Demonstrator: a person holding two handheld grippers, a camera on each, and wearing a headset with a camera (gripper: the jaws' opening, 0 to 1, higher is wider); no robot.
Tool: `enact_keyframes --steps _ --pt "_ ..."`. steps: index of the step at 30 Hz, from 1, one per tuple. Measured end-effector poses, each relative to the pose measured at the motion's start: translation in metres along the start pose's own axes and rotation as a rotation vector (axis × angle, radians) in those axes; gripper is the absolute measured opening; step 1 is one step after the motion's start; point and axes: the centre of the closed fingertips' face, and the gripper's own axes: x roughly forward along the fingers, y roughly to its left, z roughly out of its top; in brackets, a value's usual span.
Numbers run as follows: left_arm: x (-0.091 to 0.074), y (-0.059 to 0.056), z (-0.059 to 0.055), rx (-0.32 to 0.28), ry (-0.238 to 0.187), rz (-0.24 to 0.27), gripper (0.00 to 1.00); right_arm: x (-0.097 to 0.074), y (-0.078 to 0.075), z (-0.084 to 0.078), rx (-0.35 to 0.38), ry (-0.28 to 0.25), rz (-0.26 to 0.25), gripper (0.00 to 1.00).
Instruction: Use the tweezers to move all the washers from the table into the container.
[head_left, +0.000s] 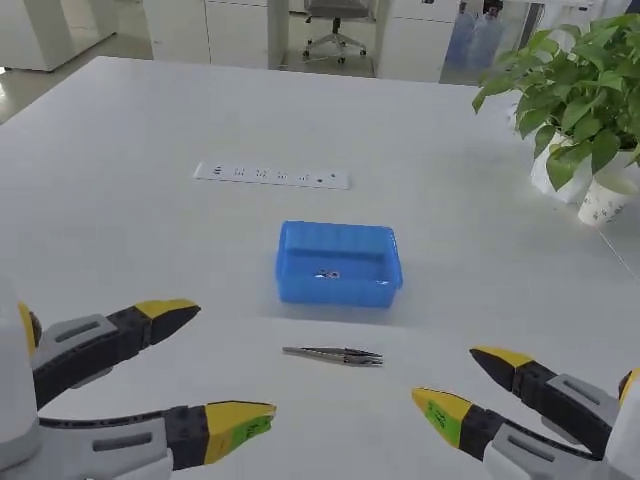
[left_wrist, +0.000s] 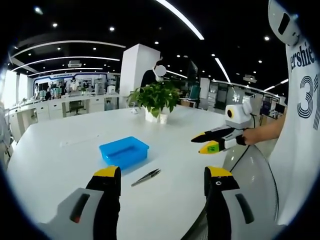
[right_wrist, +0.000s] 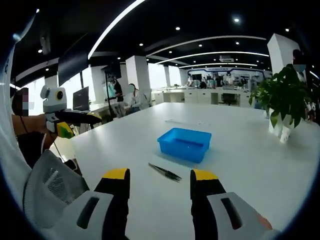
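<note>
**Both tools wide open and empty, tweezers lying between them**

On the left, the left tool (head_left: 232, 360) hangs over the near part of the white worktop (head_left: 130, 130). Its yellow-tipped jaws are spread wide, gripping nothing and touching nothing. Farther back on that side, a white power strip (head_left: 272, 176) lies flat on the worktop.

In the middle, the tweezers (head_left: 333, 354) lie flat on the worktop with the slim end pointing left. They sit between the two tools and clear of both. Just beyond the tweezers stands the blue container (head_left: 338, 290), open at the top. A small metal speck on its floor looks like a washer (head_left: 327, 274), though it is too small to tell for certain.

On the right, the right tool (head_left: 444, 375) is held in the air near the worktop's edge. Its jaws are also wide apart and empty, with the tips pointing towards the tweezers but well short of them. At the far right edge, a leafy plant (head_left: 575, 90) stands in a white pot.
</note>
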Motion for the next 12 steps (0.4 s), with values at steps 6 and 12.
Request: enact_keyframes --steps 6,12 --pt "0.0013 0.0003 0.0005 0.011 0.001 0.002 0.70 -0.0015 -0.0034 -0.0016 0.014 0.001 -0.014 0.49" --pt "-0.0014 0.0020 -0.0007 -0.012 0.012 -0.002 0.68 0.0006 -0.0043 0.0002 0.044 -0.014 -0.024 0.49"
